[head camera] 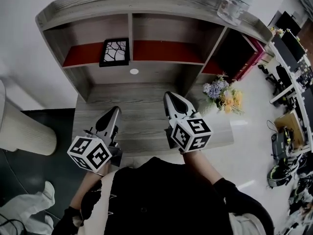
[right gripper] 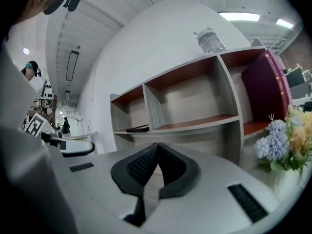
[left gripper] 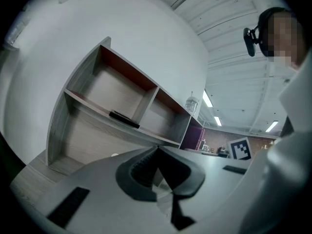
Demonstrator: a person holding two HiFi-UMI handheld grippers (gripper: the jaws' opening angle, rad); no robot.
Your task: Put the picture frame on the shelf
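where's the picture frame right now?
In the head view the picture frame lies flat on the red shelf board, at the right end of the left compartment, against the vertical divider.

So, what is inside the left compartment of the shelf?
Only the picture frame, lying flat on the red board beside the divider. The board under it is covered.

Pic frame (head camera: 114, 52) flat on shelf (head camera: 166, 51), left compt.
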